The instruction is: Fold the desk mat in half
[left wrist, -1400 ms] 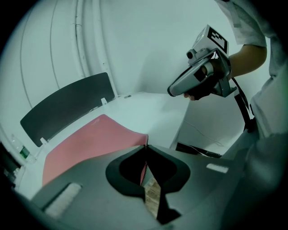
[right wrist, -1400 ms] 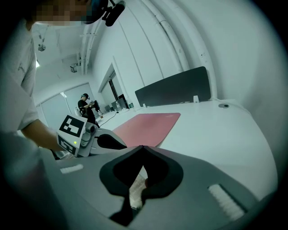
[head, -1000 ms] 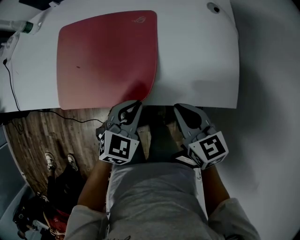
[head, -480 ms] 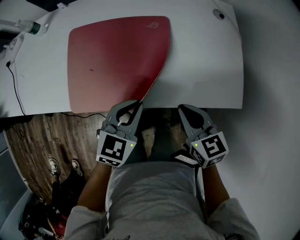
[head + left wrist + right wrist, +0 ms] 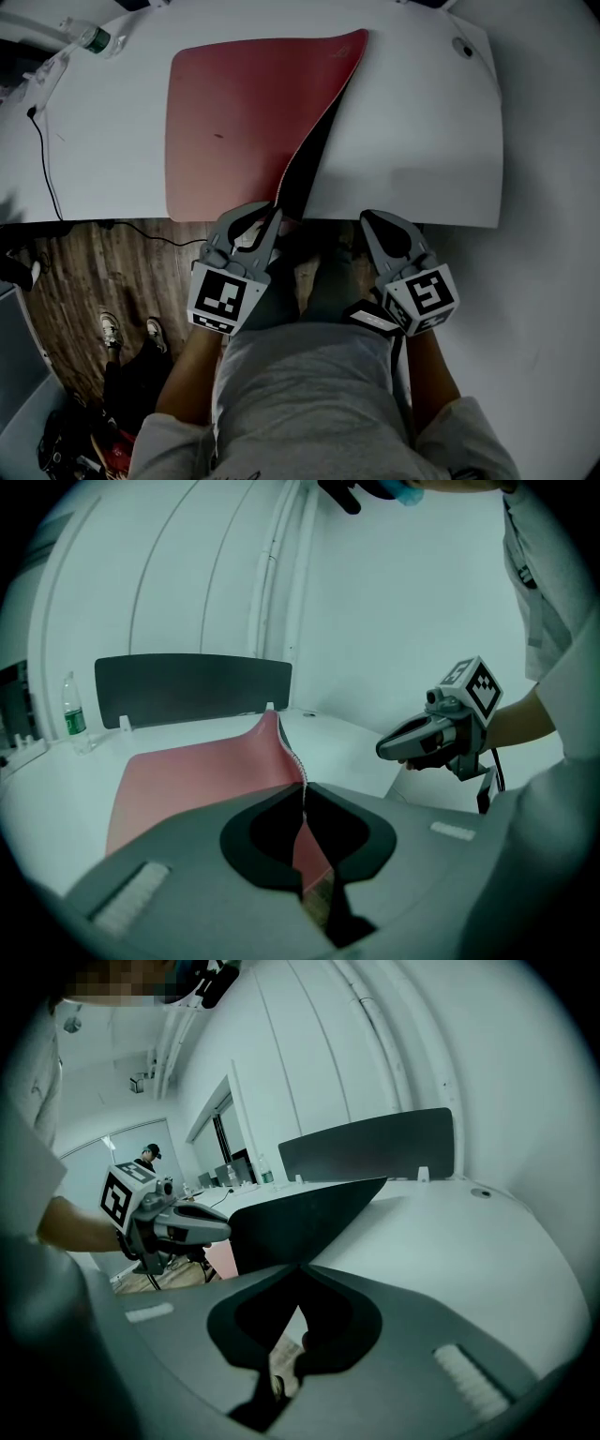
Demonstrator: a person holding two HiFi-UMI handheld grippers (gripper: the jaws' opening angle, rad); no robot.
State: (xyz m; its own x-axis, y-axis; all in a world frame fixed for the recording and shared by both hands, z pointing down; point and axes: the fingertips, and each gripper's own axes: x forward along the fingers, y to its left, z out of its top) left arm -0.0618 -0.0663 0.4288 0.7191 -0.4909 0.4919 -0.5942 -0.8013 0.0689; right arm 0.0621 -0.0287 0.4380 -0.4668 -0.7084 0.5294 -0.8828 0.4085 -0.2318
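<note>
A red desk mat (image 5: 234, 112) lies on the white table (image 5: 412, 122). Its near right corner is lifted, so the black underside (image 5: 314, 150) shows along the right edge. My left gripper (image 5: 272, 211) is shut on that corner at the table's near edge. In the left gripper view the mat (image 5: 187, 771) rises as a thin edge into the closed left gripper (image 5: 302, 787). My right gripper (image 5: 370, 217) hovers to the right at the table's front edge, jaws together and holding nothing. In the right gripper view the raised black underside (image 5: 300, 1218) stands to the left, ahead of the right gripper (image 5: 302, 1265).
A water bottle (image 5: 94, 39) and a black cable (image 5: 42, 159) are at the table's left end. A dark divider panel (image 5: 192, 688) stands along the far edge. A round grommet hole (image 5: 463, 49) is at the far right. Wooden floor (image 5: 94, 272) lies below.
The mat's near right corner has come up off the table in my left gripper, and the black underside now shows along the right edge. The right gripper has shifted only slightly.
</note>
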